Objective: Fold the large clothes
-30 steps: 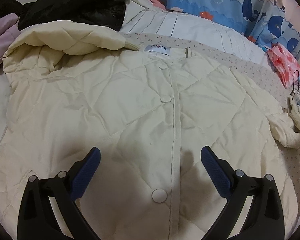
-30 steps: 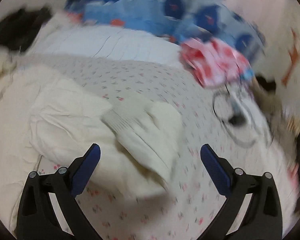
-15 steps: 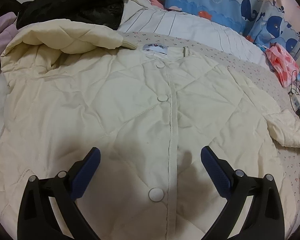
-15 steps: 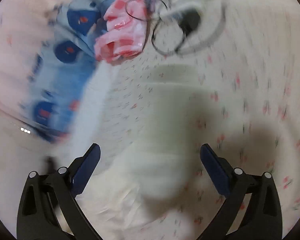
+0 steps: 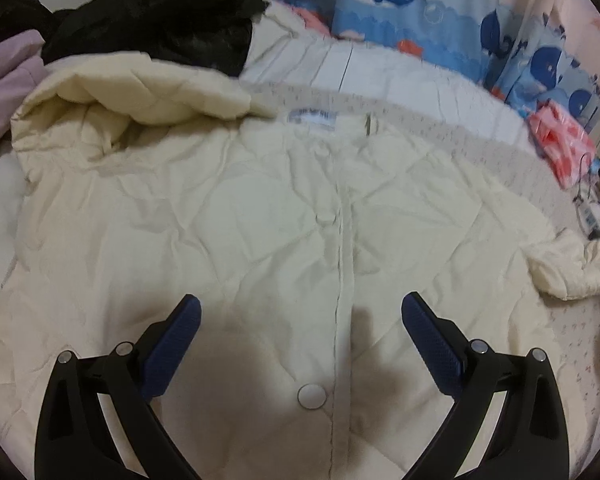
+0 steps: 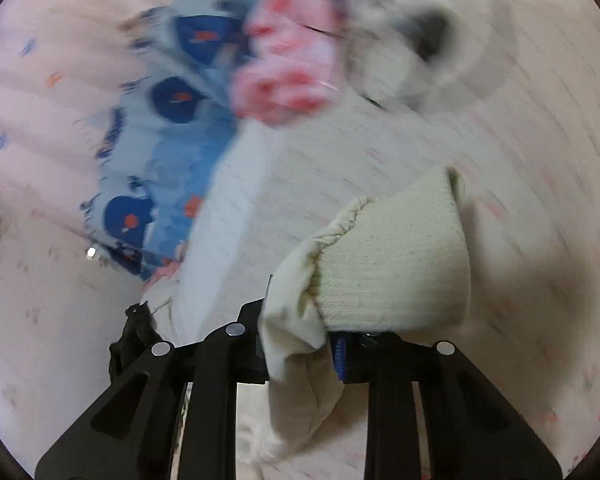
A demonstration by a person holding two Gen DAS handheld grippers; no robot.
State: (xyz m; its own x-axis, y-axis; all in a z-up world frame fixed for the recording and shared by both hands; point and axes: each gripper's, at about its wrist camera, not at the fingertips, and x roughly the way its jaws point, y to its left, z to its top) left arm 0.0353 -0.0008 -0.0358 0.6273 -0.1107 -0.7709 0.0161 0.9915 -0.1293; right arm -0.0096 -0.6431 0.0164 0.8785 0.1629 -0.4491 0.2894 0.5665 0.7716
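Lying front-up and snapped shut on the floral bed sheet [image 5: 572, 344], the cream quilted jacket [image 5: 260, 216] fills the left wrist view, its left sleeve folded across the upper chest. The left gripper [image 5: 300, 320] hangs over the lower placket with jaws wide and nothing between them. The right gripper [image 6: 300, 344] has just closed its jaws, which now pinch the sleeve fabric just behind the ribbed cuff [image 6: 396, 260]. The background there is blurred.

A home bedroom: a bed with a small-flowered sheet [image 5: 572, 344], a blue whale-print quilt [image 5: 432, 12] along the far side, and black clothes [image 5: 160, 12] heaped at one corner.
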